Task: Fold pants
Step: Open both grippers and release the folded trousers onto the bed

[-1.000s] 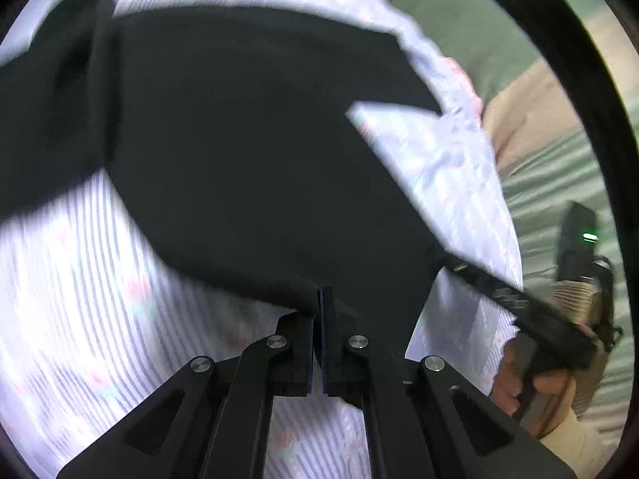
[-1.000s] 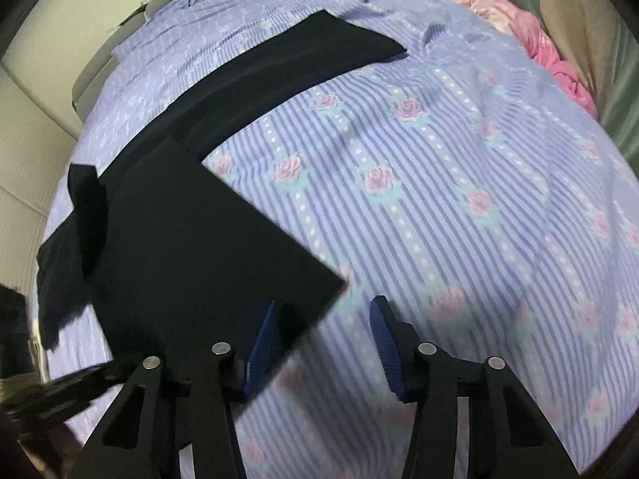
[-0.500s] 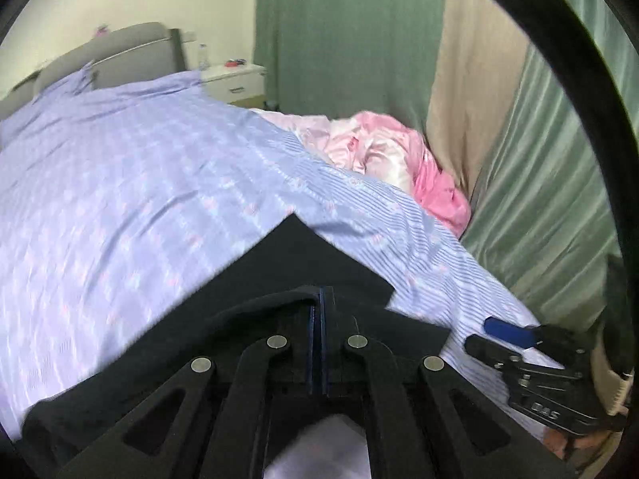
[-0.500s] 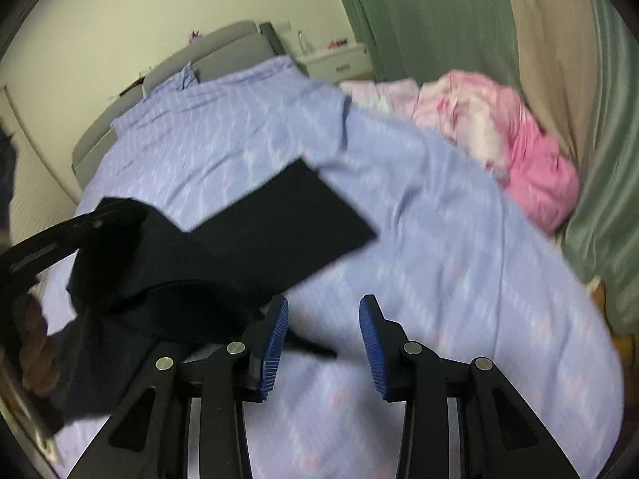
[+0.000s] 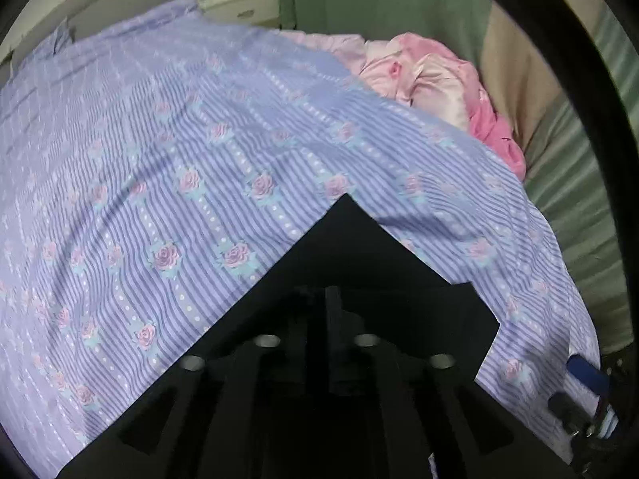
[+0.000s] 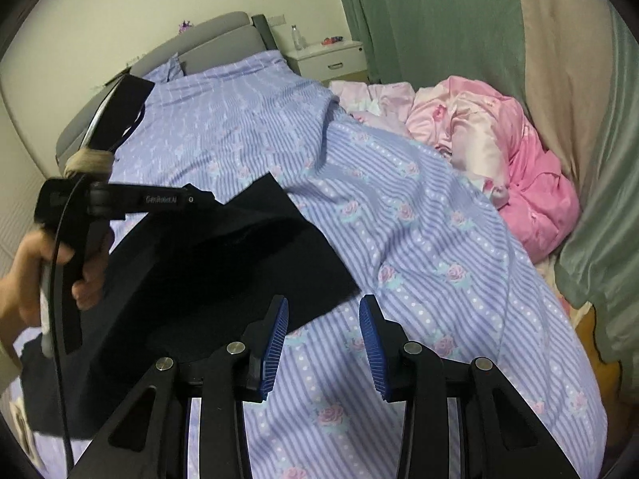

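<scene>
Across the near part of the bed lies a lilac striped bedspread [image 6: 399, 207] printed with roses, and on its left side rest the black pants [image 6: 223, 263], folded over into a broad dark slab whose far corner points toward the middle of the bed. From the left wrist view the pants [image 5: 351, 247] fill the near centre as a dark wedge, directly under and ahead of the left gripper [image 5: 317, 299]. Its jaws are opening; they look narrow, with a slim gap, and the black fabric lies close beneath them, but fingers and cloth are both so dark that I cannot tell whether the pads touch it. In the right wrist view the same tool appears at the left, gripped by a hand [image 6: 48, 267], its body reaching over the pants. The right gripper [image 6: 323, 343] hangs over the bedspread just right of the pants' near edge, its blue ribbed pads [image 6: 275, 343] standing moderately apart with only striped cloth seen between them; the left pad is just beside the black hem, apart from it. On the far right a crumpled pink quilt [image 6: 499, 151] is heaped against green curtains [image 6: 431, 20]. At the far end stand a grey headboard [image 6: 207, 44] and a white nightstand [image 6: 331, 60].
</scene>
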`<state>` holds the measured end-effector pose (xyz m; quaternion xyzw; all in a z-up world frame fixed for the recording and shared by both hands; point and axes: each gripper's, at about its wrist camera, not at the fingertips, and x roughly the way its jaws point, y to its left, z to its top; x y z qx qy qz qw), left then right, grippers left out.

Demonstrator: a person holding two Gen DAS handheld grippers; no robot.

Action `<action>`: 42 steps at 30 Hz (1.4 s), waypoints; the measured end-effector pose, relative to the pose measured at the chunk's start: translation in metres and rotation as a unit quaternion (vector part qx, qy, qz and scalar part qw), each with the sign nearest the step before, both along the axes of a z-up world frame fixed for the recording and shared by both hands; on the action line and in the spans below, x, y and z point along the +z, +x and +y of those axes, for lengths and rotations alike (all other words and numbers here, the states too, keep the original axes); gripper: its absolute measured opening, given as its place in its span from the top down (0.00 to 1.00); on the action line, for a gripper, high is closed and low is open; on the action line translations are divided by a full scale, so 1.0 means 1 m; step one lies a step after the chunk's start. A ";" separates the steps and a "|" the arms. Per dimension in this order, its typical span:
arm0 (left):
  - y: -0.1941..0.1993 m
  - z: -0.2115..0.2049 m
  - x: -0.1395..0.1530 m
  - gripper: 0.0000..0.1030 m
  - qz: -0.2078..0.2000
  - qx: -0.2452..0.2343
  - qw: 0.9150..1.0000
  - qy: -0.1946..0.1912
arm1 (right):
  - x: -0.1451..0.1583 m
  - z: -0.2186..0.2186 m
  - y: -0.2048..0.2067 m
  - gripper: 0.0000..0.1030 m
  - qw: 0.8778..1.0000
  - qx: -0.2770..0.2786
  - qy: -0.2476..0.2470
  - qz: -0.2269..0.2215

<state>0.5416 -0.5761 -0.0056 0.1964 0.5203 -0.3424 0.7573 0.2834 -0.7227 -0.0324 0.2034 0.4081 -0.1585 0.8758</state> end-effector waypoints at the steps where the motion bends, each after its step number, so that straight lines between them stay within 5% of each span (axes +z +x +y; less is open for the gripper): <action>1: 0.002 -0.001 0.003 0.45 0.000 0.003 1.000 -0.001 | -0.003 0.000 0.003 0.62 1.000 0.000 0.002 0.003; 4: -0.008 -0.007 0.026 0.12 -0.027 -0.008 0.999 -0.033 | -0.006 0.001 0.008 0.62 1.000 0.000 0.004 0.004; 8: -0.016 -0.004 0.051 0.11 -0.007 -0.031 0.998 -0.062 | -0.002 0.008 0.009 0.62 1.000 0.004 0.006 0.000; 16: -0.093 0.111 0.094 0.11 -0.084 -0.020 0.992 -0.090 | 0.028 0.038 -0.018 0.62 0.999 0.035 -0.001 -0.026; 20: -0.122 0.176 0.095 0.11 -0.097 0.027 0.991 -0.092 | 0.039 0.064 -0.034 0.62 0.997 0.067 0.006 -0.034; 30: -0.207 0.316 0.096 0.11 -0.126 0.137 0.982 -0.030 | 0.067 0.165 -0.053 0.62 0.980 0.195 0.020 -0.035; 42: -0.271 0.429 0.070 0.11 -0.128 0.283 0.951 -0.006 | 0.045 0.317 -0.050 0.61 0.942 0.333 0.040 -0.007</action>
